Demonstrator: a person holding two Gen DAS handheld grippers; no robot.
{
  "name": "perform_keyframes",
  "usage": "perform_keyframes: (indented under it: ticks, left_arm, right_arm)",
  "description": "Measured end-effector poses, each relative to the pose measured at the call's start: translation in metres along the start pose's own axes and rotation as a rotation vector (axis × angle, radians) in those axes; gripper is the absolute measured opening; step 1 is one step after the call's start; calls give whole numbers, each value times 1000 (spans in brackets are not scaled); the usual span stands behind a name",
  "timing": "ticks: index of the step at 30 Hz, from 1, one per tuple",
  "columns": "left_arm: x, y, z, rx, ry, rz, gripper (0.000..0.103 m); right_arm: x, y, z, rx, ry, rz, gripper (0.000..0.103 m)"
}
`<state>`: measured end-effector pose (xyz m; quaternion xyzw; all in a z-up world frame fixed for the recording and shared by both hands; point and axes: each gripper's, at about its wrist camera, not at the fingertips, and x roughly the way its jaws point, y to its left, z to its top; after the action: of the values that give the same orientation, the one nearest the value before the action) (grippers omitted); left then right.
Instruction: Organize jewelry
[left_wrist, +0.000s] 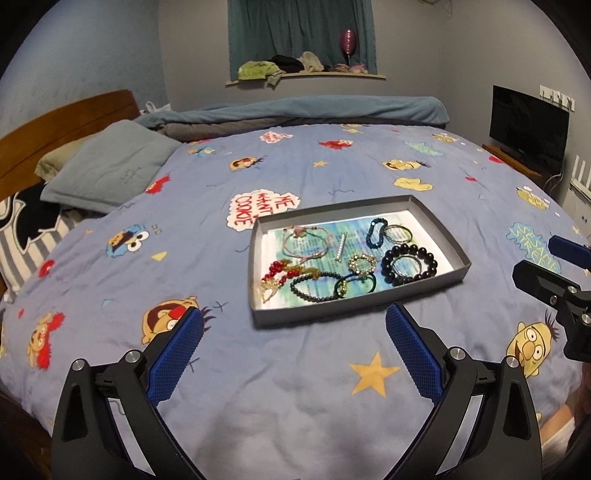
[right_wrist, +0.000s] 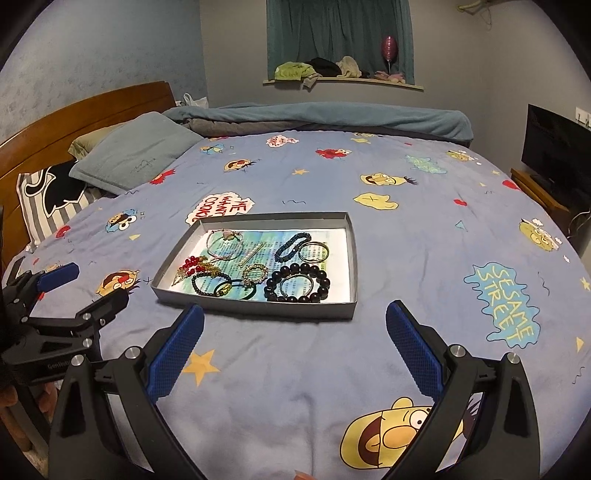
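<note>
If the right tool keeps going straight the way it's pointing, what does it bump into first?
Probably the near wall of the grey tray, ahead of the open right tool; only bedspread lies between. Depth is unclear.

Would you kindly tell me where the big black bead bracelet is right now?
In both views, the big black bead bracelet lies in the grey tray's near right corner, encircling a silver ring.

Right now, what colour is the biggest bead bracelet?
Black; clearest in the right wrist view.
</note>
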<state>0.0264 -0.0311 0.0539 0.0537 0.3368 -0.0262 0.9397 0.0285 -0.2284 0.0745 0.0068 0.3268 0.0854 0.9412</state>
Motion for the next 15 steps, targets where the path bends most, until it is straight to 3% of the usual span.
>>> perform_keyframes:
  ticks: [15]
  left_arm:
    - [3, -1, -4, 2, 8, -13, 98]
  right_arm:
    - [5, -5, -3, 11, 12, 2, 97]
